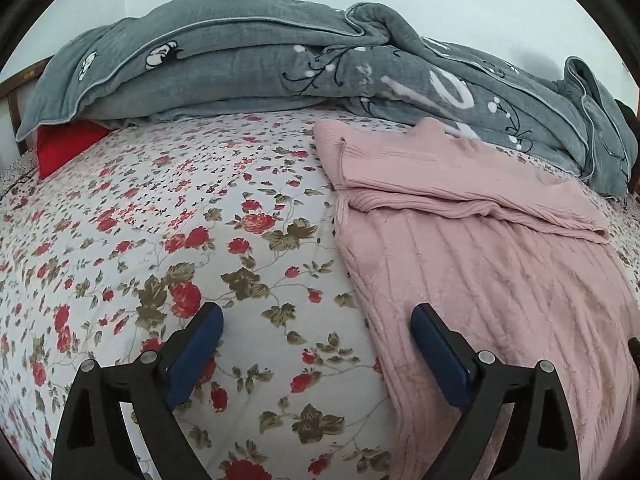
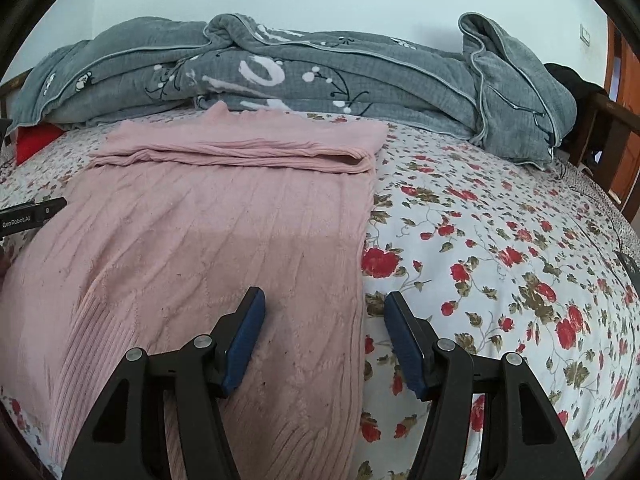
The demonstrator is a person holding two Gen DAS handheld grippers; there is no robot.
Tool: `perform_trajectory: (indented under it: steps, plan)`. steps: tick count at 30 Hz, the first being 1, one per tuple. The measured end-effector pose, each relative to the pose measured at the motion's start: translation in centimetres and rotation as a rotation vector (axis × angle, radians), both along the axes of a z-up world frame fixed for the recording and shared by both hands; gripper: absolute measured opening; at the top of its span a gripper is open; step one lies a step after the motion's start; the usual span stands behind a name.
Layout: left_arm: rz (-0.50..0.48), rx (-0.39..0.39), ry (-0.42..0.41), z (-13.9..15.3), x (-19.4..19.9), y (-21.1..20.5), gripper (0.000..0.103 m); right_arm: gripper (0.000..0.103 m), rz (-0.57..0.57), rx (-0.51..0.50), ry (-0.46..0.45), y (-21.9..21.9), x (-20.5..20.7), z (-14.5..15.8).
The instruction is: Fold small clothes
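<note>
A pink knit sweater (image 1: pixel 480 264) lies flat on the floral bedsheet (image 1: pixel 180 220), its sleeves folded across the upper part. It also shows in the right wrist view (image 2: pixel 208 232). My left gripper (image 1: pixel 318 316) is open and empty, straddling the sweater's left edge near the hem. My right gripper (image 2: pixel 324 304) is open and empty, straddling the sweater's right edge near the hem. The left gripper's body (image 2: pixel 32 214) pokes in at the left of the right wrist view.
A rumpled grey quilt (image 1: pixel 280 60) lies along the far side of the bed, also in the right wrist view (image 2: pixel 320 76). A red cushion (image 1: pixel 64 146) sits under its left end. A wooden bed frame (image 2: pixel 604 128) and a door stand at the right.
</note>
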State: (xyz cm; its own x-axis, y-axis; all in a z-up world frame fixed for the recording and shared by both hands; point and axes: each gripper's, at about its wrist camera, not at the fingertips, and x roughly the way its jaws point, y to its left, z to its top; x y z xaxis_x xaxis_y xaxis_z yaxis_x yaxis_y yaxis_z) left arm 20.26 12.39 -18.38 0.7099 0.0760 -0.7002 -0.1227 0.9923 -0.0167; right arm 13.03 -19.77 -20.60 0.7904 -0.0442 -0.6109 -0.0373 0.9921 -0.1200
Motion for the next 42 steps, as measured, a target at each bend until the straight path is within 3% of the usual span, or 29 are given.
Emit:
perform_trajectory:
  steps: [32, 36, 38, 42]
  plan:
    - [0.050, -0.008, 0.007, -0.1, -1.3, 0.1, 0.101, 0.061, -0.003, 0.022, -0.022, -0.3, -0.6, 0.1]
    - [-0.049, 0.053, 0.035, 0.4, -2.2, -0.1, 0.101, 0.062, -0.001, 0.031, -0.018, -0.3, -0.7, 0.3]
    - [-0.082, 0.024, 0.066, 1.3, -3.4, 0.4, 0.101, 0.062, 0.016, 0.030, -0.011, -0.5, -1.4, 0.8]
    - [-0.132, -0.155, 0.088, 1.7, -8.5, 1.3, 0.100, 0.062, 0.052, 0.116, 0.017, -1.5, -3.9, 1.9]
